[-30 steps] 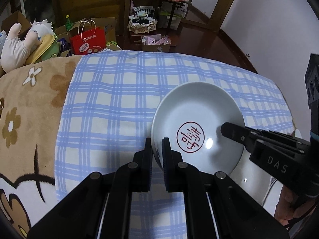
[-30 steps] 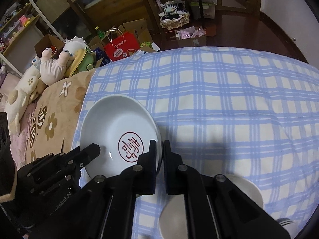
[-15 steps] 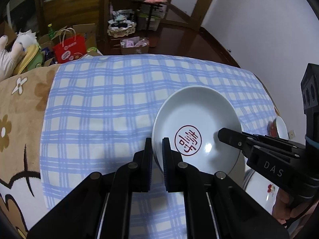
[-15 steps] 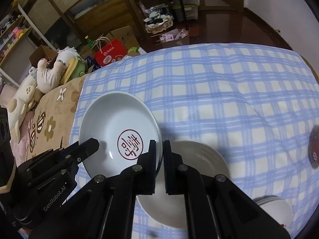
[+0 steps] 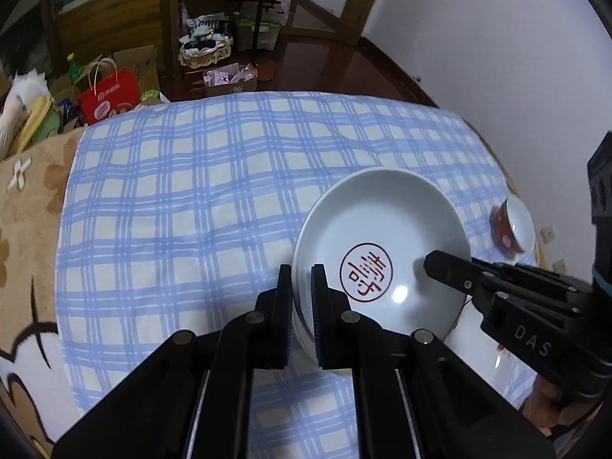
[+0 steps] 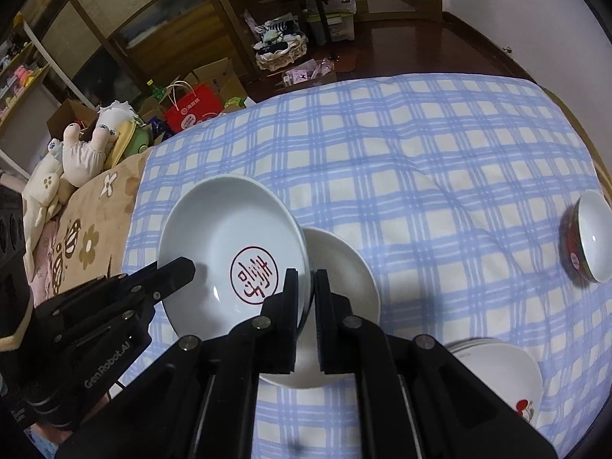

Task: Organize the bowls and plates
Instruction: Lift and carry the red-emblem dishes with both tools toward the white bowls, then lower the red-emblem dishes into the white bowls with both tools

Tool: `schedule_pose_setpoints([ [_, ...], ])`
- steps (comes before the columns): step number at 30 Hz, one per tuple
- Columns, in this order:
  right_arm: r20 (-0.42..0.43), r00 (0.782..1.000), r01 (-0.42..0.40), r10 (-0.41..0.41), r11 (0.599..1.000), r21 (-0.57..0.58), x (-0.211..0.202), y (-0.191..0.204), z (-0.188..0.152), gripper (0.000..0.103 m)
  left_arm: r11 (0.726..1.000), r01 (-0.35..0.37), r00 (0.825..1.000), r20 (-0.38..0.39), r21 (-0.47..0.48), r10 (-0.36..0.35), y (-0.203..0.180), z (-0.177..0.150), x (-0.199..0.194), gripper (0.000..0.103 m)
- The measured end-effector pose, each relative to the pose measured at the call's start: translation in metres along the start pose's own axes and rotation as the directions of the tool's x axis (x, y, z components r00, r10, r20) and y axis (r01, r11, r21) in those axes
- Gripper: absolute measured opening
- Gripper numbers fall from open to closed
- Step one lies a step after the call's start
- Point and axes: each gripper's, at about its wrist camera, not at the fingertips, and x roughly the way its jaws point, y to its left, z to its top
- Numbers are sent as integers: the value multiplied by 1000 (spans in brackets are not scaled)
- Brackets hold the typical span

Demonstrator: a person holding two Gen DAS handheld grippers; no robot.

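cluttered home bedroom: bed, plush toys

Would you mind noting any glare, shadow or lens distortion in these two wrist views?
Left wrist view: a bright glare spot sits on the stamped plate, and the checked cloth bulges from fisheye distortion. Right wrist view: a soft shadow falls on the cloth right of the plain plate, and the small bowl looks stretched at the edge.
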Motion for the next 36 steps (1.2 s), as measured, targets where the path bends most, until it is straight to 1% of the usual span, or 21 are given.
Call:
schedule_pose_setpoints([
  [2, 5, 1000, -14, 14, 1000, 18, -2, -5, -5, 9, 1000, -9, 1000, -4, 18, 9, -4, -2, 1, 9],
  [6, 0, 1000, -19, 19, 999, 28, 1, -13, -16, 9, 1000, 16, 999, -29, 24, -15, -6, -6, 4, 9],
  [9, -9, 999, -35, 36, 998, 49, 4, -20, -24, 10, 999, 16, 999, -46, 32, -14, -10, -8, 8, 9],
  [16, -5, 999, -39, 40, 997, 68, 9, -31, -31, 10, 999, 26, 996, -87, 31, -23, -14, -12, 20, 9],
  [21, -12, 1000, -21, 22, 998, 60, 13, -30, -31, 9, 999, 5, 995, -96, 38, -2, -18, -13, 25, 9],
  [24, -11, 1000, -1, 2, 999, 50, 15, -28, -32, 9, 999, 9, 994, -107, 35, -5, -17, -13, 28, 9],
  [29, -22, 1000, -8, 9, 998, 68, 22, -31, -35, 9, 999, 3, 993, -119, 39, 2, -16, -14, 32, 9],
  [36, -32, 999, 11, -9, 998, 54, 28, -30, -37, 9, 999, -14, 990, -138, 44, 20, -18, -16, 41, 9],
])
